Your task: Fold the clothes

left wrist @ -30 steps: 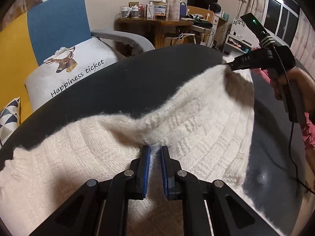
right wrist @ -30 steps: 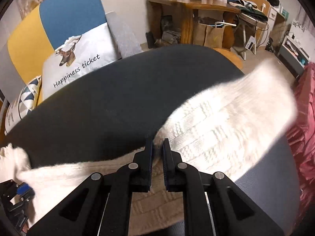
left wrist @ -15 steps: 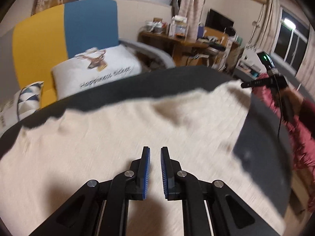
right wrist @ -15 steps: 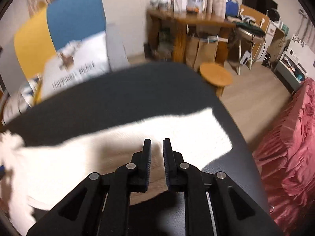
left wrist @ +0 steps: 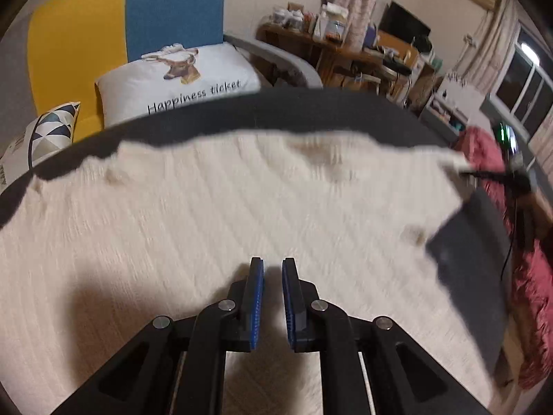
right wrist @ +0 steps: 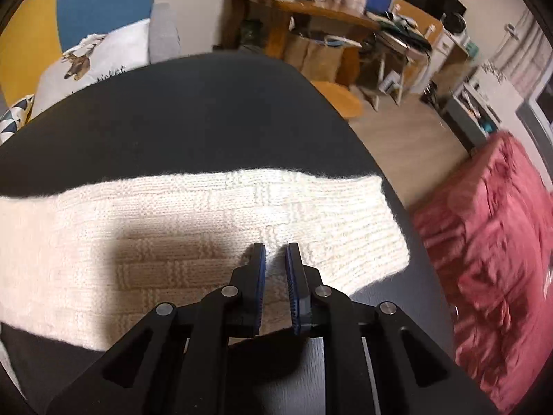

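We see one cream, basket-weave knitted sweater [left wrist: 242, 214] spread broad and nearly flat across one dark, round-edged table [right wrist: 193, 103], and our reading is that it lies open like this so its outline can be read and a fold line chosen. The left gripper [left wrist: 272, 269] hangs just above the middle of the knit, its two blue-padded fingers a narrow gap apart with nothing between them; bare cream weave shows through the gap. The right gripper [right wrist: 275, 256] sits over the sweater's end nearest a red, ruffled cloth [right wrist: 490, 242], its two fingers likewise slightly apart, the knit showing between them but not pinched as far as we can tell. In the left view that same gripper [left wrist: 484, 174] appears at the far right corner of the garment, seemingly at its edge; blur keeps us from saying whether it touches. We judge both tools are placed at centre and corner because that pairing suits either smoothing the cloth or taking a fresh hold. In the right view the knit reads as a long band with straight edges, which would fit a panel already doubled over as well as a piece simply stretched out, so we cannot settle how far the folding stands. Behind the table we count two cushions: one white pillow printed with a deer and lettering [left wrist: 179, 79] and one with a triangle pattern [left wrist: 45, 131], against a yellow and blue backrest [left wrist: 131, 14].
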`<state>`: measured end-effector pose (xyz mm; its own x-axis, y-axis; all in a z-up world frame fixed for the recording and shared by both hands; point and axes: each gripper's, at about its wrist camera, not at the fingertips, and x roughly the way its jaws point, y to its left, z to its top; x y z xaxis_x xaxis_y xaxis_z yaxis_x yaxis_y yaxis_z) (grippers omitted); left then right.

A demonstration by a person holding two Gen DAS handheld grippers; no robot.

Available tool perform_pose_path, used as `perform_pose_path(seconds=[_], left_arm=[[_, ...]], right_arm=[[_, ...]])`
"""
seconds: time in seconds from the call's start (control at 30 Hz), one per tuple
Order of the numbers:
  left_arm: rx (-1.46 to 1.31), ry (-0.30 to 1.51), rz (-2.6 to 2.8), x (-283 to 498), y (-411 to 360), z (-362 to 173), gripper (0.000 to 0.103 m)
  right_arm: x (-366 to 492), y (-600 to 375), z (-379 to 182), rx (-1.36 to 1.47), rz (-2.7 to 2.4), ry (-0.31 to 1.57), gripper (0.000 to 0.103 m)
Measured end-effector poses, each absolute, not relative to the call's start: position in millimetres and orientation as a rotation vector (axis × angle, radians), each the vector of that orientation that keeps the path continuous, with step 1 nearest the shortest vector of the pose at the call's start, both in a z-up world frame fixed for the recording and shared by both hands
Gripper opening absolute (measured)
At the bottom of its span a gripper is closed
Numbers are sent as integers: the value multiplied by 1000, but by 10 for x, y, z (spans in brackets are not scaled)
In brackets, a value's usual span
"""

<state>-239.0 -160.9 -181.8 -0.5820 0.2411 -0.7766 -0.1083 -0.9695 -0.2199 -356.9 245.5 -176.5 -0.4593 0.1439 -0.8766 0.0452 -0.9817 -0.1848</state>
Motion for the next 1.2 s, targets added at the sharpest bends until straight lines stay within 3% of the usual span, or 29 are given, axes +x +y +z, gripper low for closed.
perform_pose_path(seconds=[0.13, 0.33, 0.5, 0.67, 0.9, 1.03, 1.2], left_arm=[[-1272, -185, 2591, -2669, -1469, -1693, 10], [-1197, 70, 2495, -3147, -862, -1647, 10], [-1290, 127, 2456, -3414, -590, -1860, 10], [-1276, 137, 2496, -3403, -539, -2010, 10], [-1265, 123, 2520, -3336, -532, -1890, 10], [-1178, 90, 2558, -3005, -709, -1701, 10], [-1195, 190, 2572, -2659, -762, -1795, 10]], right_arm=[[-3431, 2487, -1724, -1647, 2577, -287, 13], [-3244, 2370, -1300, -1618, 2830, -160, 14], [-3300, 1822, -1298, -1655, 2979, -338, 14], [-3499, 1746, -1772, -1752, 2769, -474, 14], [-3167, 2043, -1808, -1655, 2850, -210, 14], [-3161, 2259, -1525, -1641, 2905, -73, 15], [-3175, 2918, -1536, -1634, 2786, 68, 15]])
